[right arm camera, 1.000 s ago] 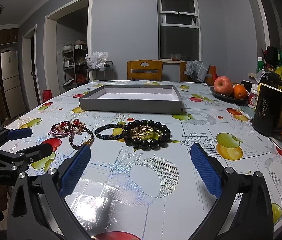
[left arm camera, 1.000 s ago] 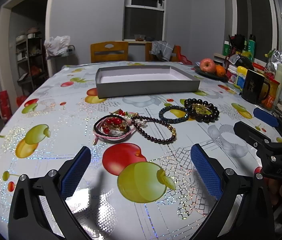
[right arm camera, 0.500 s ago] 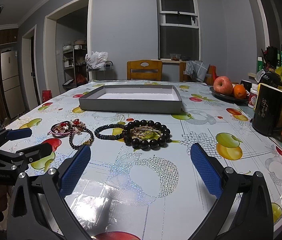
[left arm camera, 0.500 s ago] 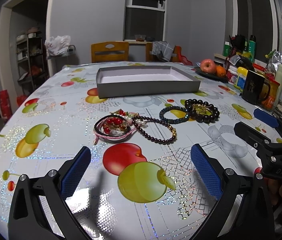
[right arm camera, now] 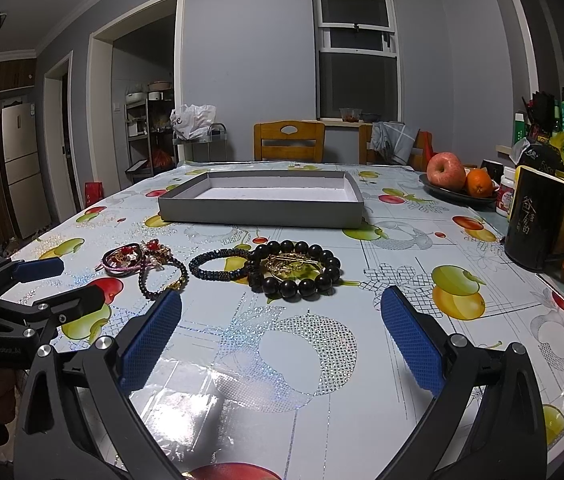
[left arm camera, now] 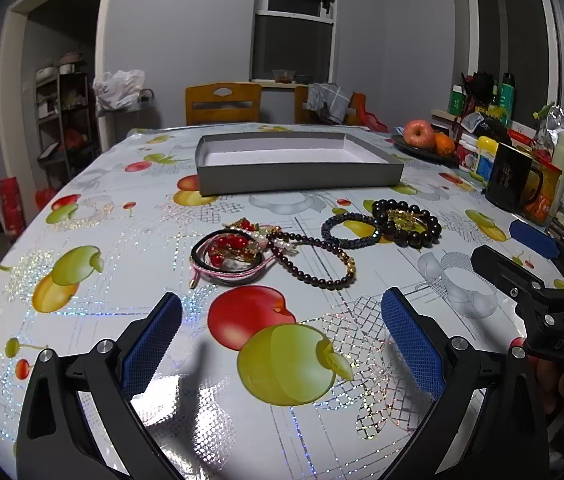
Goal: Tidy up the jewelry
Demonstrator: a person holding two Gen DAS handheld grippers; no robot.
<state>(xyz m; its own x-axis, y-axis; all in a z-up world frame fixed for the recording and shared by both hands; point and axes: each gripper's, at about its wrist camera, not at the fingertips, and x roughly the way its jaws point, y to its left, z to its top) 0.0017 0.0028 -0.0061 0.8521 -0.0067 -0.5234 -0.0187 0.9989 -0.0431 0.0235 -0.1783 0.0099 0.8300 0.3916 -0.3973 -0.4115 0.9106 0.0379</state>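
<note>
Dim indoor light falls from overhead, with a bright lamp spot far right in the left view. The glossy fruit-printed tabletop [left arm camera: 81, 320] throws white glare near the camera. Both views are sharp, their edges bowed by the fisheye, corners black. Shadows are soft.

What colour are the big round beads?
Glossy black big-bead bracelet, clearest in the right wrist view.

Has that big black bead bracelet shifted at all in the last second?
No. In the right wrist view the black bead bracelet lies in the same spot as before, in front of the gray tray and touching the dark blue bracelet.
</note>
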